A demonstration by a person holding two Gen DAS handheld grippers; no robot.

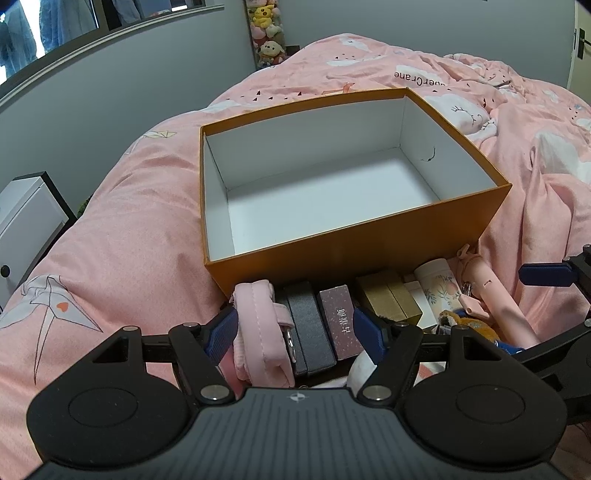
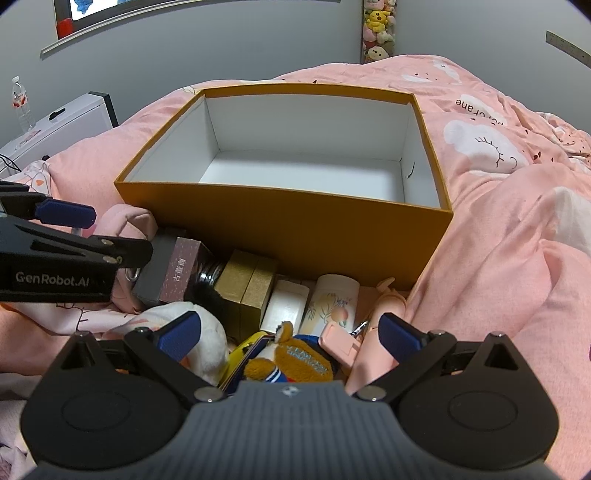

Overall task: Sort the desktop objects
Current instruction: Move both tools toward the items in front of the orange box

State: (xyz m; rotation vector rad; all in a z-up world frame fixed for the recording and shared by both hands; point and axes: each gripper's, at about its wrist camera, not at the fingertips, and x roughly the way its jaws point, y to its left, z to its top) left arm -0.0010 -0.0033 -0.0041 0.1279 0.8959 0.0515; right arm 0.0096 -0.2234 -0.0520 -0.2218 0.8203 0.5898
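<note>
While both grippers hung spread wide and empty over the clutter on the pink quilt (image 1: 110, 236), the left gripper (image 1: 295, 328) straddled the pink pouch (image 1: 258, 325), black case (image 1: 308, 325) and maroon box (image 1: 340, 321). Further right, the right gripper (image 2: 288, 332) hovered over the fox plush (image 2: 291, 362). The orange box (image 2: 295, 236) just behind sat empty; I'd take one item at a time, squarely across its narrow sides, and lift clear of the rim.

Home bedroom: pink printed duvet (image 1: 140, 236) covers bed; white nightstand (image 2: 70, 122) beside it; plush toys (image 1: 266, 33) stacked behind.
</note>
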